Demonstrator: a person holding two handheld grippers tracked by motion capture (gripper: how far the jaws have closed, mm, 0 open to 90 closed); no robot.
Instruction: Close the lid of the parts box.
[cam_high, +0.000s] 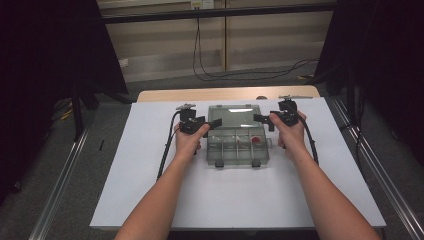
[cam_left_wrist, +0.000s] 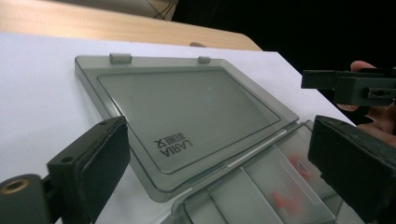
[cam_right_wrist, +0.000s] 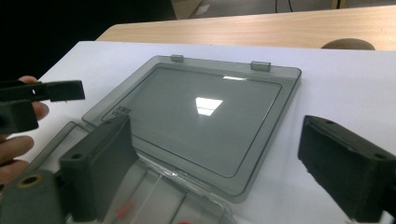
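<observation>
One clear grey plastic organiser box (cam_high: 238, 145) is seen on the white sheet (cam_high: 150, 190) that covers the wooden table (cam_high: 165, 95), near the sheet's far middle. Its single lid (cam_high: 235, 116) is laid fully open and flat on the sheet behind the tray, joined to it along the hinge edge. Two small latch tabs are counted on the lid's far edge in both gripper views, and two dark clasps on the tray's near wall in the high view. The tray is split by several dividers; the exact number of compartments cannot be told. One round red piece (cam_high: 256, 140) is seen in a compartment at the right, and a few small red bits (cam_left_wrist: 286, 201) are made out through the tray wall in the left gripper view; their count cannot be told.

Two grippers are held, one in each hand. The left gripper (cam_high: 210, 125) is placed at the box's left side, by the hinge line, its jaws spread wide, with the lid's near corner lying between them and nothing pressed. The right gripper (cam_high: 263, 121) is placed at the box's right side, its jaws likewise spread apart around the lid's corner, untouched by the pads. One cable is trailed from each gripper.
</observation>
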